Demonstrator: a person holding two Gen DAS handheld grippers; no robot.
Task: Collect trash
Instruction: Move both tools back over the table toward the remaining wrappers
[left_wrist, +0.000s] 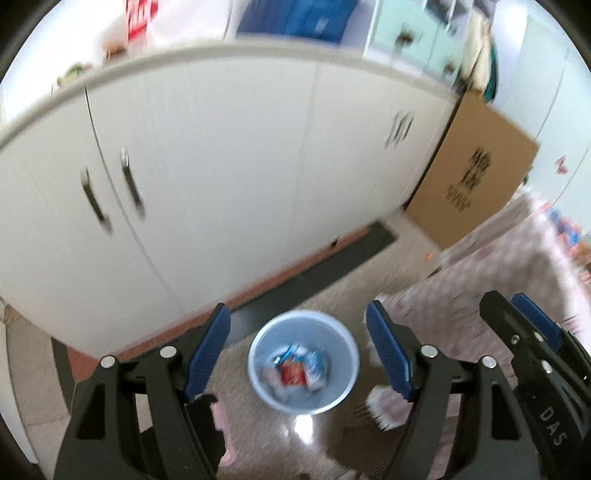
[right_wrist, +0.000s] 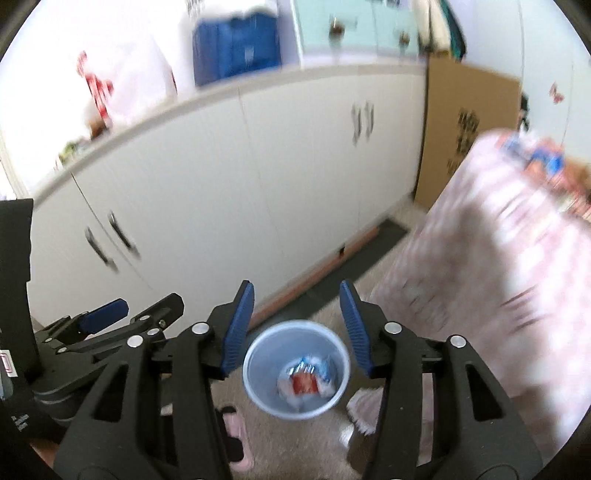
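we're both up over the floor now, looking down, and there's the bin (left_wrist: 303, 361), a pale blue round bucket on the floor in front of the white cupboards (left_wrist: 221, 177). inside it we see crumpled wrappers (left_wrist: 297, 369), blue, white and a red bit, lying at the bottom. the picture is smeared, so we can't tell the pieces apart.

our left gripper (left_wrist: 298, 350) is spread wide and has hold of nothing; the bin sits right in the gap between its blue pads, dead ahead at 12 o'clock and below. our right gripper (right_wrist: 296, 328) is also parted and empty, and in its own view the bin (right_wrist: 296, 371) lies at 6 o'clock from the fingertips, centred between them.

so the bin is straight under both tools, with neither clearly nearer. its mouth faces up at us, round, no long axis to line up with.

off at 3 o'clock there's the table with the pink cloth (right_wrist: 498, 258), and up at its far end some blurred blue and red things (right_wrist: 535, 155), too smeared to name. if more trash is left, we'd judge it lies that way, on our right gripper's side. a brown cardboard box (left_wrist: 476, 173) stands past the cupboards at 2 o'clock.
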